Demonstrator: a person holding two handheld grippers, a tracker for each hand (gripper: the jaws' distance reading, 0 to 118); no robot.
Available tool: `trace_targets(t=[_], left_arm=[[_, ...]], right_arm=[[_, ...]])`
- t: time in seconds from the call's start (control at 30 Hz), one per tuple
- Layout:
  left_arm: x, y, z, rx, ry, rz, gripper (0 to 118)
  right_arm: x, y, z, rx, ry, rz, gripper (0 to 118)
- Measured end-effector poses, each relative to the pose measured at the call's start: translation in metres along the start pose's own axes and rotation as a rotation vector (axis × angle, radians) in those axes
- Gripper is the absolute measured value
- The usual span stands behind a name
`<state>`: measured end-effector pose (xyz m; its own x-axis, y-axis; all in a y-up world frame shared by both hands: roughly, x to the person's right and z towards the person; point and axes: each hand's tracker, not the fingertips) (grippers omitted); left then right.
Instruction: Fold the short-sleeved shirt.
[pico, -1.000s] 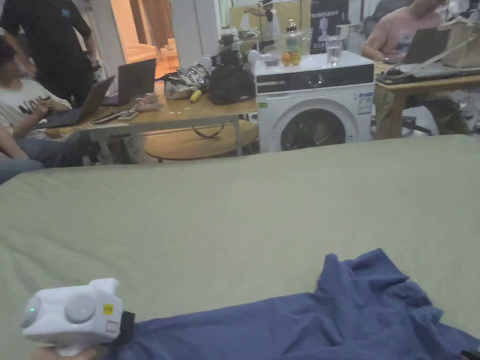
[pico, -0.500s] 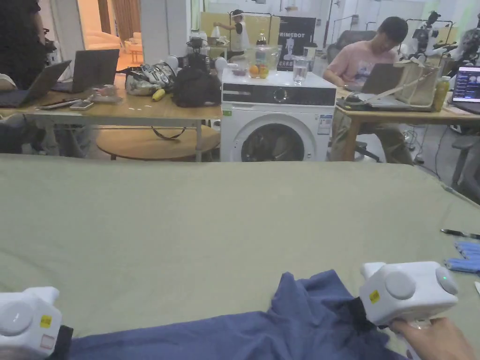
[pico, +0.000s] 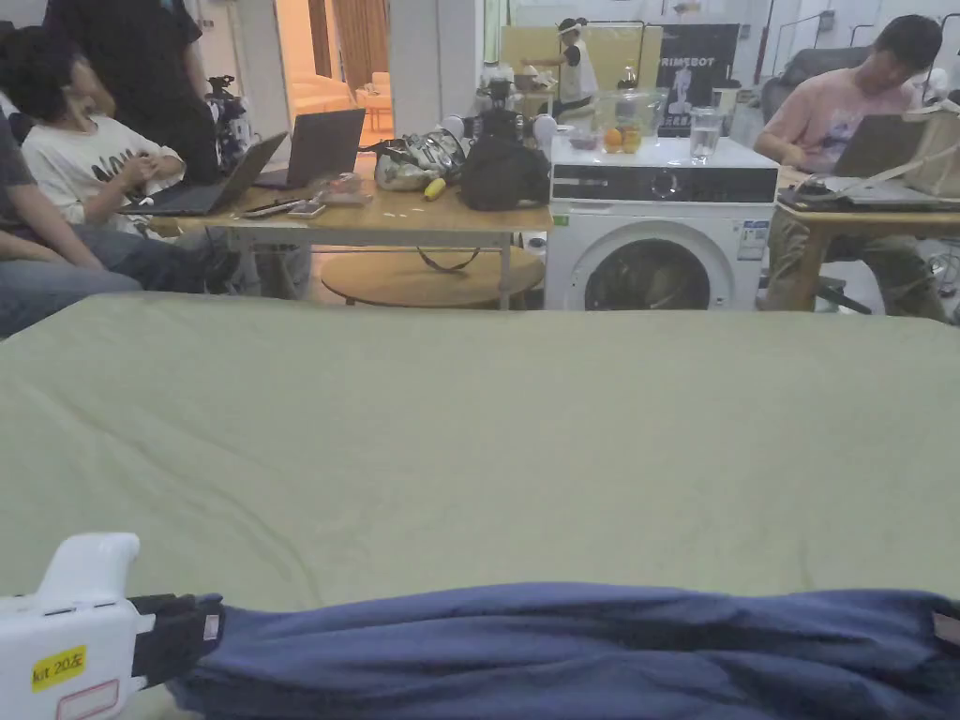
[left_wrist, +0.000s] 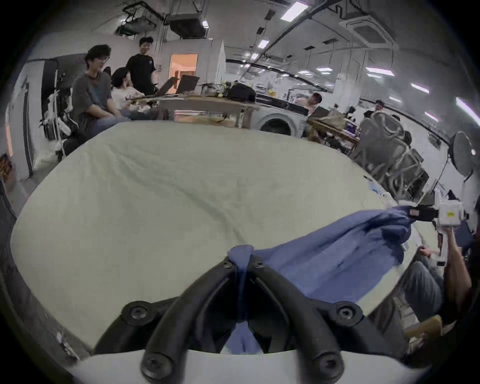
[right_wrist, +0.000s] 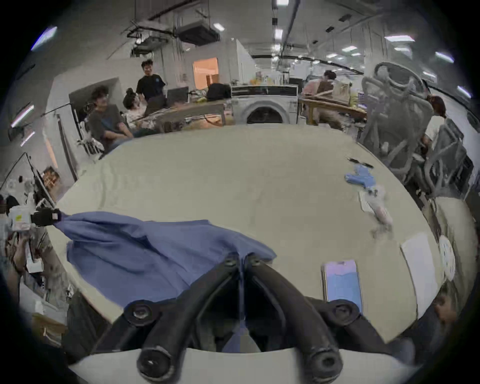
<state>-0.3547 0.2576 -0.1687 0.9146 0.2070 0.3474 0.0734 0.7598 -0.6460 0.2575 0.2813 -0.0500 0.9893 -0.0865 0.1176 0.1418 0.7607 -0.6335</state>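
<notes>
Green sheet (pico: 487, 422) w/ blue shirt (pico: 562, 647), both grippers' jaws clamped on it.

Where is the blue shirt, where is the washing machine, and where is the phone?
blue shirt (pico: 562, 647): head view, middle of the stretched cloth.
washing machine (pico: 662, 183): head view, dark control panel on its front.
phone (right_wrist: 342, 282): right gripper view, middle of its screen.
</notes>
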Motion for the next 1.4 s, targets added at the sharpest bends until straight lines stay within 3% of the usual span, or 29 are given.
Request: trace_targets(t=[0.1,0.13,0.3,0.33,0.37,0.43,0.47,0.6,0.77,0.93,1.0,1.03,1.07,1.13,1.23,1.33,1.37,1.4], left_arm=[[-0.008,-0.039,0.012,-0.029,-0.004,0.042,1],[-0.012,-0.053,0.011,-0.026,-0.002,0.061,1],[-0.015,-0.085,-0.009,-0.038,0.0,0.108,3],[-0.016,-0.087,-0.012,-0.014,0.019,0.112,20],[-0.016,-0.087,-0.012,0.004,0.031,0.122,41],[-0.014,-0.086,-0.004,0.019,0.015,0.142,88],[-0.011,-0.083,0.003,0.043,0.011,0.149,89],[0.017,-0.055,0.04,0.212,0.025,0.052,89],[0.073,-0.012,0.071,0.442,0.036,-0.062,89],[0.096,-0.003,0.054,0.435,-0.002,-0.076,84],[0.099,-0.004,0.051,0.416,-0.035,-0.047,62],[0.1,-0.006,0.049,0.408,-0.047,-0.046,40],[0.1,-0.005,0.047,0.397,-0.053,-0.05,26],[0.101,-0.01,0.045,0.375,-0.069,-0.068,0],[0.092,-0.014,0.048,0.329,-0.103,-0.048,0],[0.056,-0.012,0.053,0.343,-0.214,0.123,0],[0.037,-0.016,0.054,0.329,-0.242,0.2,9],[0.019,-0.019,0.053,0.328,-0.264,0.276,32]], right_arm=[[0.004,-0.047,0.021,-0.02,-0.01,-0.051,0],[0.002,-0.061,0.021,-0.043,-0.017,-0.033,0],[0.002,-0.109,-0.001,-0.07,-0.007,-0.113,0],[0.002,-0.115,-0.004,-0.06,-0.01,-0.12,2],[0.004,-0.117,-0.005,-0.042,-0.022,-0.125,11],[0.005,-0.118,-0.003,-0.034,-0.05,-0.111,59],[0.005,-0.117,0.002,-0.012,-0.069,-0.096,65],[-0.003,-0.091,0.033,0.125,-0.052,-0.061,64],[-0.063,-0.038,0.054,0.317,0.076,0.014,64],[-0.114,-0.018,0.025,0.348,0.187,0.029,63],[-0.131,-0.018,0.013,0.338,0.173,0.044,46],[-0.137,-0.021,0.007,0.332,0.172,0.05,25],[-0.141,-0.023,0.002,0.322,0.181,0.048,11],[-0.145,-0.026,-0.005,0.304,0.223,0.031,0],[-0.151,-0.031,-0.011,0.285,0.187,0.061,0],[-0.147,-0.036,-0.008,0.272,0.198,0.061,0],[-0.144,-0.038,-0.006,0.268,0.207,0.056,0],[-0.141,-0.041,-0.004,0.267,0.212,0.053,0]])
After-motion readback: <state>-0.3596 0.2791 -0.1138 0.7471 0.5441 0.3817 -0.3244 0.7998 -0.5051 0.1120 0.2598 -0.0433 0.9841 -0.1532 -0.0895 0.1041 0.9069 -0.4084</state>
